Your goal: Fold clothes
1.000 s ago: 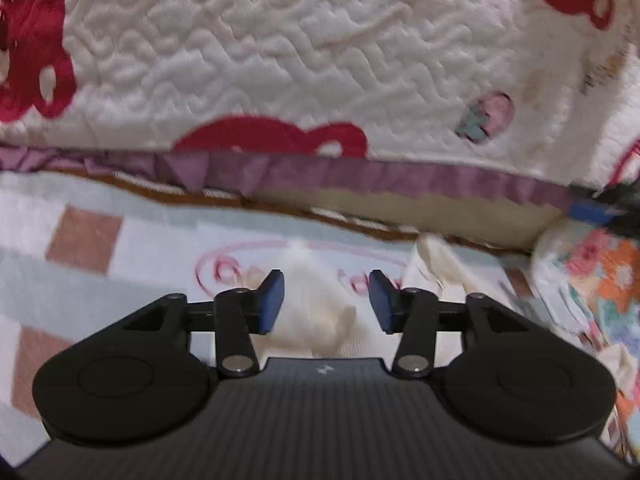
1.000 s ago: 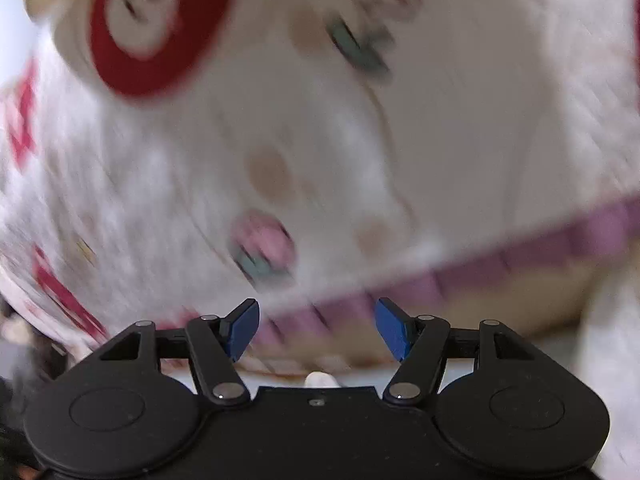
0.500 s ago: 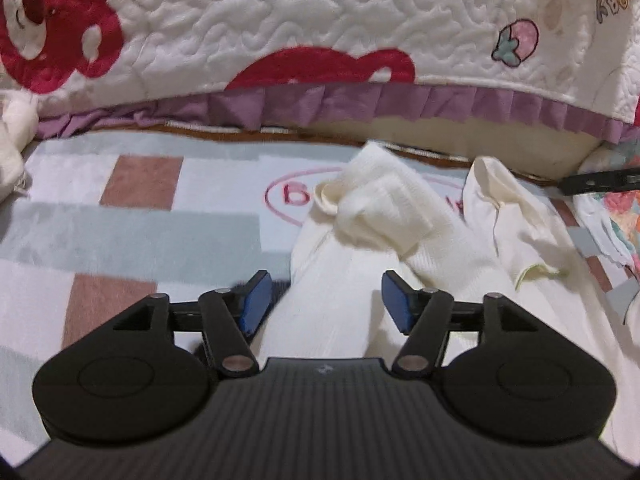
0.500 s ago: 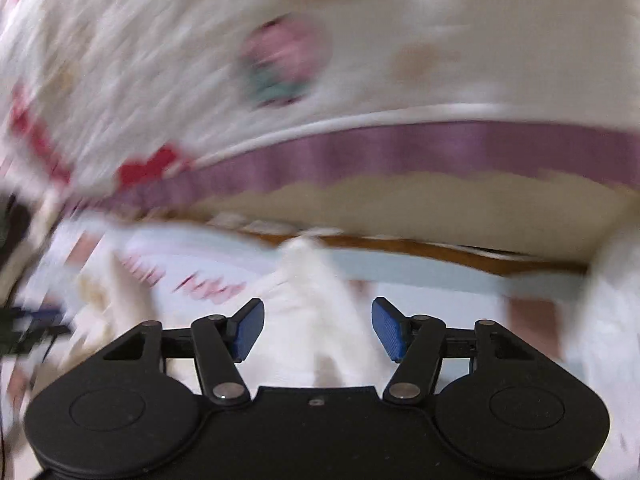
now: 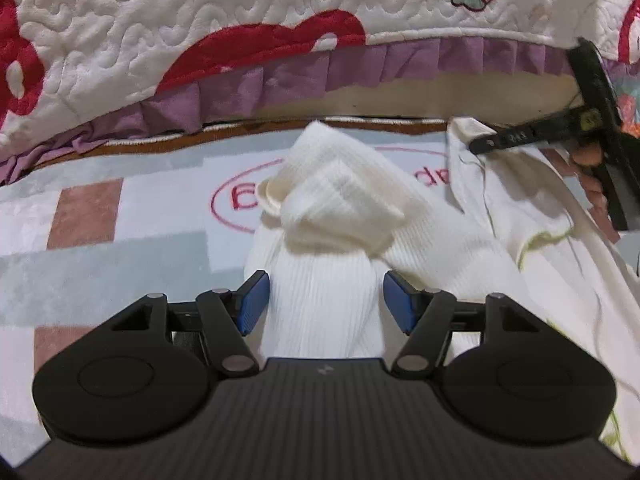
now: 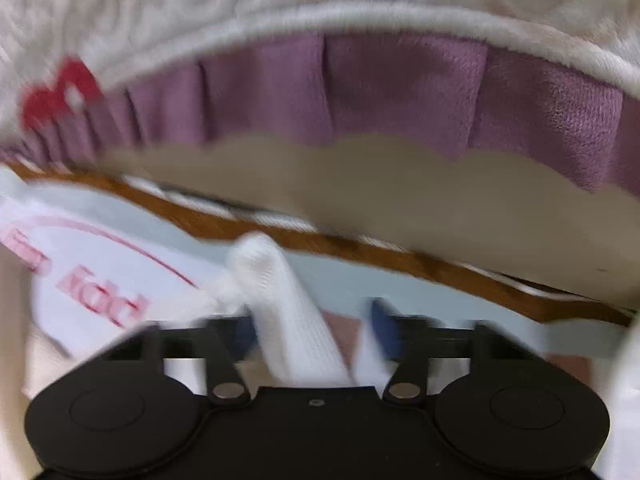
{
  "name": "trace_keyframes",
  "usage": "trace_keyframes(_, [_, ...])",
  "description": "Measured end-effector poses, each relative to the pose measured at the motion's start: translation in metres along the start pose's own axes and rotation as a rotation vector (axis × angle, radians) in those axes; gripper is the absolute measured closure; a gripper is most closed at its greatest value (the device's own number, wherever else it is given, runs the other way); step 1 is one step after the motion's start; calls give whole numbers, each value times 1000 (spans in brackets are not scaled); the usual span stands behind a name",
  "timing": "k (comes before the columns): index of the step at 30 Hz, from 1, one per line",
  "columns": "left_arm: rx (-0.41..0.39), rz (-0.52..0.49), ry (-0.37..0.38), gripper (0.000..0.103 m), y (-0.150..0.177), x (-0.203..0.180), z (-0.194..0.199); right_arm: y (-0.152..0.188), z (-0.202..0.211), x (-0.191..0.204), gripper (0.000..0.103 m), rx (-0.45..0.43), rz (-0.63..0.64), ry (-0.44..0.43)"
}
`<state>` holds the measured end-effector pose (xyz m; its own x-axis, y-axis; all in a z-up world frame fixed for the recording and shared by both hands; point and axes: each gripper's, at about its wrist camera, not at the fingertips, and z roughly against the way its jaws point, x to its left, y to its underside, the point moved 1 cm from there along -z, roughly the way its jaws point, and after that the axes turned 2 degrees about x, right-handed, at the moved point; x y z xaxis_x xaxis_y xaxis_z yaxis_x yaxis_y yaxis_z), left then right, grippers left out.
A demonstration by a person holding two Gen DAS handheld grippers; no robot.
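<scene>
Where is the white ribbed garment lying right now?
In the left wrist view the white ribbed garment lies crumpled on the patchwork rug, straight ahead between the open left gripper fingers, below the quilt.

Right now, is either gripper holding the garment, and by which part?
Neither. Both sets of jaws stand open: the left gripper straddles the white ribbed garment, the right gripper straddles a raised fold.

The left gripper (image 5: 326, 300) is matte black, with a ribbed body bearing a small pale mark, two round discs, angled linkage arms pinned by silver rivets, and blue pads on its fingers (image 5: 252, 307). The right gripper (image 6: 312, 330), blurred, has the same black build, silver rivets, blue pads and a small central screw hole.
</scene>
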<state>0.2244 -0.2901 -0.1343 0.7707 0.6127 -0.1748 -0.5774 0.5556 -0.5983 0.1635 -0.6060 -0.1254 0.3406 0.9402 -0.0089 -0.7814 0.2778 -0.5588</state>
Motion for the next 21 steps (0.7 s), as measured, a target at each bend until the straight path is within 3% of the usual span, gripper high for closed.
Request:
trace_keyframes(1, [-10, 6, 3, 41, -2, 1, -1, 0, 9, -5, 100, -32, 4, 33])
trace_keyframes(6, [-28, 72, 20, 35, -8, 8, -3, 1, 52, -29, 101, -190, 19, 201])
trace_keyframes(8, [-31, 84, 23, 35, -8, 9, -5, 1, 71, -57, 101, -244, -61, 284])
trace_keyframes(14, [-24, 113, 56, 32, -3, 5, -14, 18, 64, -84, 100, -162, -64, 389])
trace_keyframes(17, [-32, 43, 15, 37, 0, -5, -19, 22, 56, -78, 100, -155, -40, 399])
trace_keyframes(19, [-56, -23, -29, 94, -2, -11, -16, 21, 55, -75, 100, -169, -48, 395])
trace_keyframes(21, [-98, -78, -69, 95, -6, -14, -8, 19, 60, -73, 100, -206, -54, 409])
